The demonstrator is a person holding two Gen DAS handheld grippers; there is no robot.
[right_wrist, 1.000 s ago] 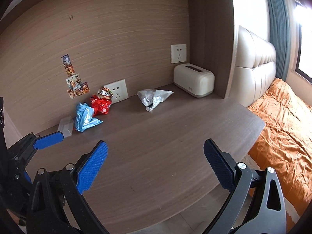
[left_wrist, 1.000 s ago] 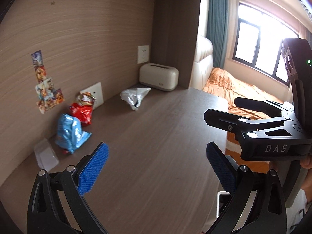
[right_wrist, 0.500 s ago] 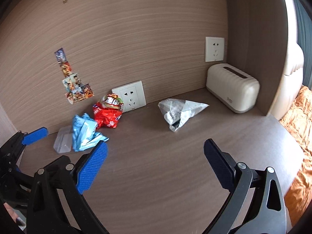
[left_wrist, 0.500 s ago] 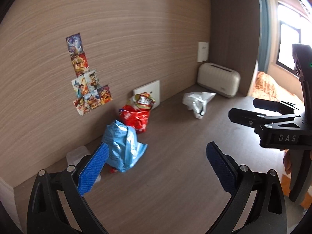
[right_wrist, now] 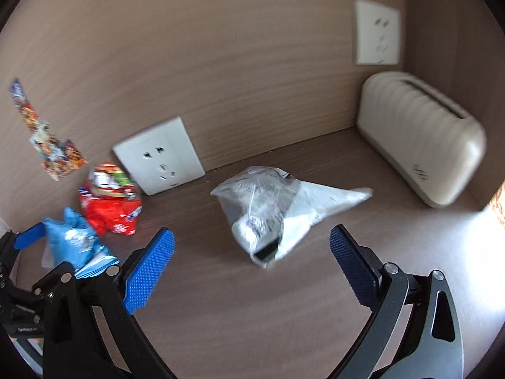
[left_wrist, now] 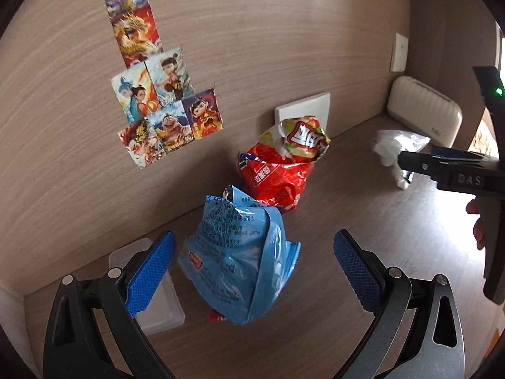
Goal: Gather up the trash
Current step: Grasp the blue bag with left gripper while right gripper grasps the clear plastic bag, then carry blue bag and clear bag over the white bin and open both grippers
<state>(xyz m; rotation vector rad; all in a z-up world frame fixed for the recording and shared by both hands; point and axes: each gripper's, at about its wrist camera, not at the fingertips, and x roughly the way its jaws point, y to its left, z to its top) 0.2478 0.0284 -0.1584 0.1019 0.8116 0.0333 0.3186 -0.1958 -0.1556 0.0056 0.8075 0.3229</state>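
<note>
A crumpled blue snack bag (left_wrist: 240, 252) lies on the wooden desk, between the blue pads of my left gripper (left_wrist: 252, 271), which is open and untouched by it. Behind it sits a red snack bag (left_wrist: 277, 177) against the wall. A clear silvery plastic wrapper (right_wrist: 271, 208) lies just ahead of my right gripper (right_wrist: 252, 268), also open and holding nothing. The right wrist view shows the blue bag (right_wrist: 75, 243) and red bag (right_wrist: 110, 202) at its left. The wrapper (left_wrist: 394, 151) appears at the right of the left wrist view, partly hidden by the right gripper's body.
A cream toaster (right_wrist: 423, 145) stands at the desk's right end by a side panel. Two wall sockets (right_wrist: 161, 154) and cartoon stickers (left_wrist: 154, 94) are on the wooden back wall. A small clear plastic box (left_wrist: 157, 303) lies left of the blue bag.
Both grippers have moved forward toward the wall. The left one has closed in on the blue bag, the right one on the plastic wrapper. Both stay open.
</note>
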